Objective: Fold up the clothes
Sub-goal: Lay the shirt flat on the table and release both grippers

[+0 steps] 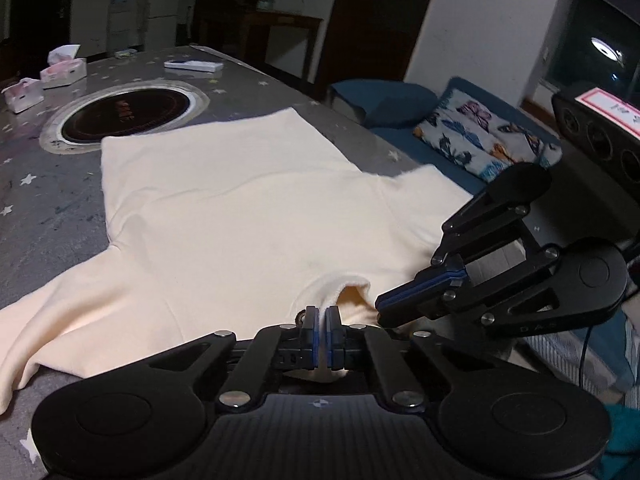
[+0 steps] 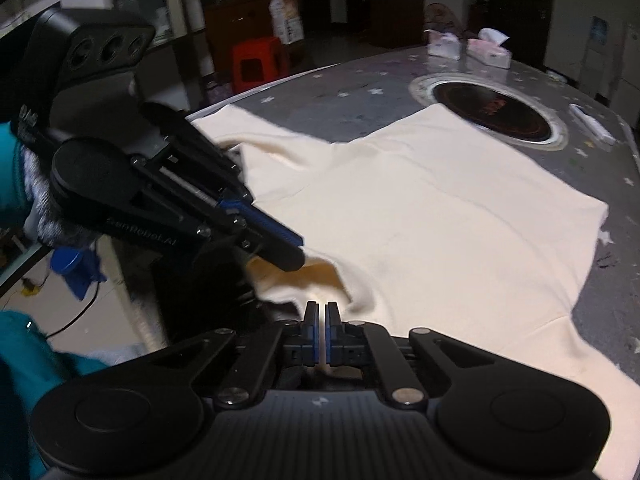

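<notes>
While both pairs of jaws stand nearly together, each pinches a thin fold of the cream shirt (image 1: 248, 216) at its neckline: the left gripper (image 1: 322, 314), at the bottom centre of its own view, is clamped on the collar edge, and the right gripper (image 2: 322, 310) likewise bites pale cloth between its blue pads in the lower middle of its view. From the left wrist camera the right gripper enters from the right edge, its closed tips meeting the fabric just beside the collar opening; from the right wrist camera the left gripper reaches in from the upper left, tips at the raised collar. Outward from there the shirt lies spread flat across the grey star-patterned table (image 1: 48, 184), sleeves trailing to the frame's sides, its hem touching the round black cooktop (image 1: 124, 114) set in the table. Tissue boxes (image 1: 64, 72) sit at the far upper left, well apart from the cloth. A teal sleeve (image 2: 16, 176) shows at the left edge.
</notes>
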Motion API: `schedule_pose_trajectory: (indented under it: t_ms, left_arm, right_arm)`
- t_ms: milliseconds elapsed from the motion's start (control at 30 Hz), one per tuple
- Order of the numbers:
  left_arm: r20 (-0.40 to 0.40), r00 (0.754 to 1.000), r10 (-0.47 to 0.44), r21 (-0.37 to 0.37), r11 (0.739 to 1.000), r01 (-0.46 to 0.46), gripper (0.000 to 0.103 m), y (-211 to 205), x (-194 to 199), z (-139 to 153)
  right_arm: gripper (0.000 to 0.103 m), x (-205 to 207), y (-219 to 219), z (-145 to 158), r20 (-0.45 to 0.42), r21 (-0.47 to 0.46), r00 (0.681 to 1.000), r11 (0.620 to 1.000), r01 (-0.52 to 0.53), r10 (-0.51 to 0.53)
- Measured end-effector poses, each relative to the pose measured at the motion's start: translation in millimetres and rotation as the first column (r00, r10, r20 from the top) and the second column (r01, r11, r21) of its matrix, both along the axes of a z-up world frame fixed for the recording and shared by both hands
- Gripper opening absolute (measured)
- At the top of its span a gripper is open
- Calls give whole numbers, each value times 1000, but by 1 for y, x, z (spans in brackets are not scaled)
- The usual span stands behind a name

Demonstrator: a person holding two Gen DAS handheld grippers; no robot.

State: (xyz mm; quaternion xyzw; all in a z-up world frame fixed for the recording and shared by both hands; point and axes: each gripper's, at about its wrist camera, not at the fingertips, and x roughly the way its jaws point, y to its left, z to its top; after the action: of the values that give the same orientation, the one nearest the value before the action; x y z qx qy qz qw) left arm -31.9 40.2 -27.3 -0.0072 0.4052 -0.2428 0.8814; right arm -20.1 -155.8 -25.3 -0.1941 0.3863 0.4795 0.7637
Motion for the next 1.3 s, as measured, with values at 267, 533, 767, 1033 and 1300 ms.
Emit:
schedule_pose_trajectory:
  t_ms: [267, 533, 767, 1033, 1300]
  left_arm:
    - [46, 999, 9, -27, 1000, -8, 4, 11, 3, 21]
    - [87, 989, 123, -76, 990, -116, 5, 29, 28, 35]
    - [7, 992, 128, -20, 992, -128, 6, 16, 50, 0]
    - [-32, 990, 135, -35, 990, -136, 6, 24, 58, -7]
    - [-11, 971, 238, -51, 970, -238, 6, 39, 113, -3]
  right_arm:
    - [8, 3, -5, 9, -23, 27, 1000, 1000, 0, 1]
    - [20, 34, -21, 25, -4, 131, 990, 982, 137, -138]
    - [21, 52, -15, -8, -12, 74, 978, 975, 208, -207]
    - [36, 55, -15, -9, -9, 50, 985, 984, 173, -172]
    - [36, 120, -24, -3, 13, 93, 944, 941, 327, -329]
